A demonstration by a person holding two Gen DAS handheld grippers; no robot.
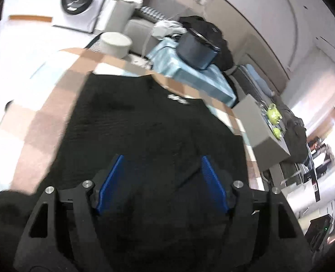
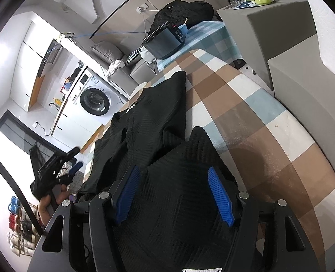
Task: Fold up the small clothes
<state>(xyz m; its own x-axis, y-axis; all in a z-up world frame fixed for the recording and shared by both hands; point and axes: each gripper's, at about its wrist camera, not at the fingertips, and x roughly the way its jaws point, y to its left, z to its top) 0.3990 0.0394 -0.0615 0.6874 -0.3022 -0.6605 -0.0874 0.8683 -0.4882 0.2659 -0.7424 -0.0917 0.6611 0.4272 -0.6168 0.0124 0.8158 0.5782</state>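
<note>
- Left gripper (image 1: 161, 181): jaws stand wide over the black top (image 1: 144, 124), blue pads (image 1: 110, 181) apart, no cloth pinched between them. From the right wrist view it (image 2: 73, 158) hangs off the bed's left edge, clear of the fabric, a hand (image 2: 47, 204) on its grip.
- Left wrist view is smeared with blur; fine detail of the fabric there cannot be read.
- Top: lies on the checked bedspread (image 2: 246, 117), collar end far from the cameras, a small white label (image 1: 177, 98) near the neck.
- Top, look: black, ribbed or waffle-textured knit, soft and limp; it bunches in ridges rather than lying flat.
- Right gripper (image 2: 174, 195): jaws wide, blue pads either side of a raised hump of cloth, but not pressing on it as far as I can see. Nothing held.
- Right of the top: bare bedspread, brown, white and pale-blue squares.
- Progress, my judgement: early to middle. One flap (image 2: 172, 104) appears laid over the body along the right side; the near end is crumpled, no tidy rectangle yet.
- Left to do, likely: smooth the near hump, bring in the other side, fold end to end.
- Risk: limp knit may slide and undo the flap when next lifted.
</note>
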